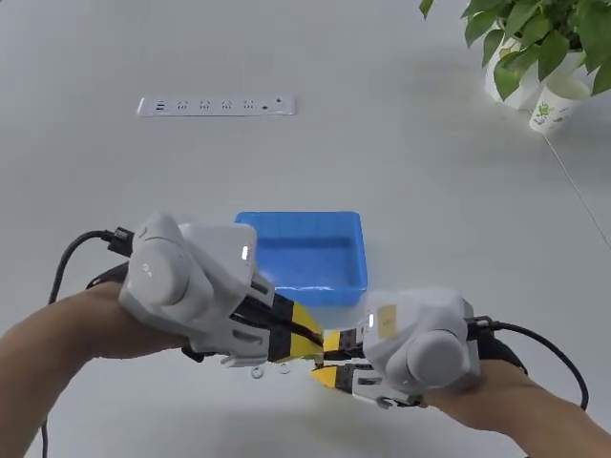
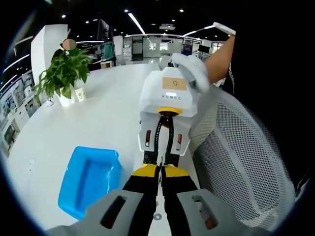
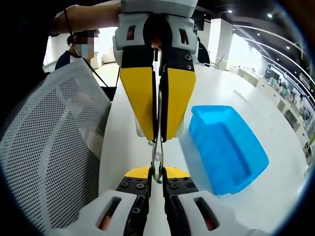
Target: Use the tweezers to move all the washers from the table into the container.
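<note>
Thin metal tweezers (image 3: 157, 147) run between my two grippers, which face each other tip to tip above the near table edge. My left gripper (image 1: 307, 336) comes in from the left with its yellow jaws pressed on the tweezers. My right gripper (image 1: 330, 361) comes in from the right and is shut on the other end. In each gripper view, that view's own jaws, the left gripper (image 2: 158, 172) and the right gripper (image 3: 156, 173), stand closed on the tweezers. Two small washers (image 1: 256, 372) lie on the table under the grippers, and one washer (image 2: 157, 216) is visible between the left jaws. The blue container (image 1: 301, 221) stands just behind.
A white power strip (image 1: 216, 106) lies far back on the left. A potted plant (image 1: 535, 48) and a paper cup (image 1: 549, 105) stand at the back right corner. A mesh chair (image 2: 241, 162) stands beside the near table edge.
</note>
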`<action>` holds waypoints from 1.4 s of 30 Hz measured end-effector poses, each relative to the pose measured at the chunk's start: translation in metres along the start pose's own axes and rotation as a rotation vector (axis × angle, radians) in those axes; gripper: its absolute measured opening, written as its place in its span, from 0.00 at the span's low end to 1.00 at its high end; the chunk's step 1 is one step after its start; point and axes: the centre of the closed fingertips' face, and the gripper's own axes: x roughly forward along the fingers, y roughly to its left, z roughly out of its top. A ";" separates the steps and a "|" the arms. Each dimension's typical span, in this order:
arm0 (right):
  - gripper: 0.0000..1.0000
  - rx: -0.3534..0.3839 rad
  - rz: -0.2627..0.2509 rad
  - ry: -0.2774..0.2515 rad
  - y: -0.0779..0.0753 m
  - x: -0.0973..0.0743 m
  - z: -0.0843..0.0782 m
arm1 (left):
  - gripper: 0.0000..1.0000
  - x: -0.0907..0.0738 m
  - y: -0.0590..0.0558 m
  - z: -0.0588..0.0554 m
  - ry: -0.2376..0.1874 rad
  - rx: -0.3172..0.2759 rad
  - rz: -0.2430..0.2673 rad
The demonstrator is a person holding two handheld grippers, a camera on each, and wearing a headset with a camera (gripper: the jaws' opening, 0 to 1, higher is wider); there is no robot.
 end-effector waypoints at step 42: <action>0.10 -0.032 -0.052 -0.044 -0.062 -0.036 0.044 | 0.05 -0.036 0.051 0.050 -0.054 0.038 0.097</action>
